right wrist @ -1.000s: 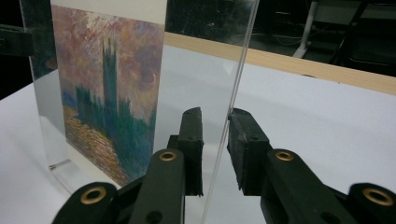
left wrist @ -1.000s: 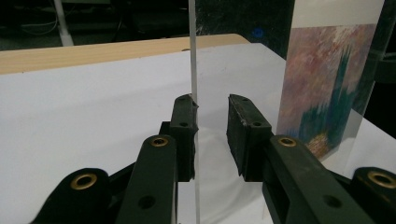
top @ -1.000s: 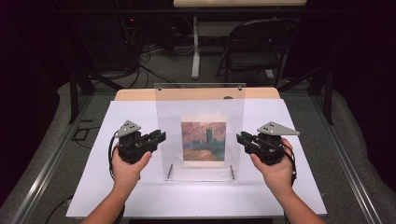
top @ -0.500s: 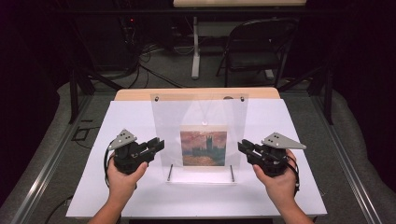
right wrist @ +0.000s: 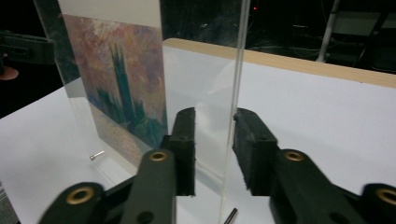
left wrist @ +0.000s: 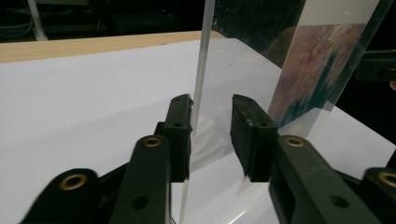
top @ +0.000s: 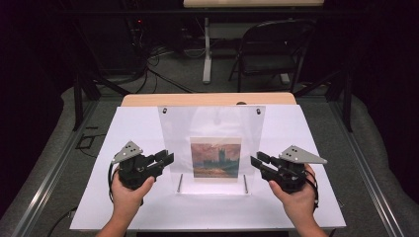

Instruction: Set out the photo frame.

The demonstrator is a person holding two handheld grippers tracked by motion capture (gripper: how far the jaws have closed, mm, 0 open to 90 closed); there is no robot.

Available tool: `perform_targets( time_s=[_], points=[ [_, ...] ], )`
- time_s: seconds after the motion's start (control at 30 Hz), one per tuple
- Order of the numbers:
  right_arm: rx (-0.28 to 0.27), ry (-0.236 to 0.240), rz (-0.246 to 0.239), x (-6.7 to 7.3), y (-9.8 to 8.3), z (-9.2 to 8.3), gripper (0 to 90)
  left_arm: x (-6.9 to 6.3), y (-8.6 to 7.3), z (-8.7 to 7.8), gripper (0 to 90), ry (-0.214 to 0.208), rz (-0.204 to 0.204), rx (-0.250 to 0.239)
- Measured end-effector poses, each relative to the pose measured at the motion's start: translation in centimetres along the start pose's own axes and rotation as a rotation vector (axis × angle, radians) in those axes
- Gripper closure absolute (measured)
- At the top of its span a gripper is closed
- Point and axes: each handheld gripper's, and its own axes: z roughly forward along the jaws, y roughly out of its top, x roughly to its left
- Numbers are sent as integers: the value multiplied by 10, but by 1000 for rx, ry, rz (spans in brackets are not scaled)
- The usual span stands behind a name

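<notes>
A clear acrylic picture frame stands upright on the white table, with a painted print of towers inside it. My left gripper is at its left edge and my right gripper at its right edge. Both pairs of jaws have just been opening. In the left gripper view the panel's edge runs between the jaws of the gripper, close to the left one, with a gap to the right. In the right gripper view the edge stands between the parted jaws of the gripper, and the print shows at the left.
Two small metal pins stick out at the frame's base. A wooden strip borders the table's far edge. Beyond it stand a folding chair and cables on the floor. White surface lies bare on both sides of the frame.
The frame and both grippers came down and nearer to the person, and the frame now rests on the table. Both pairs of jaws have widened off the panel's edges.
</notes>
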Motion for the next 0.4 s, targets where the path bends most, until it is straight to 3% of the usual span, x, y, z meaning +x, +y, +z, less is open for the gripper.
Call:
perform_targets(
  time_s=[0.23, 0.4],
  points=[
    [-8, 20, -16, -1, -12, -2, 514, 2, -15, -3, 523, 16, 18, -2],
    [-7, 25, 3, -6, -28, -9, 463, 8, -34, -6, 494, -11, 13, 9]
  ],
)
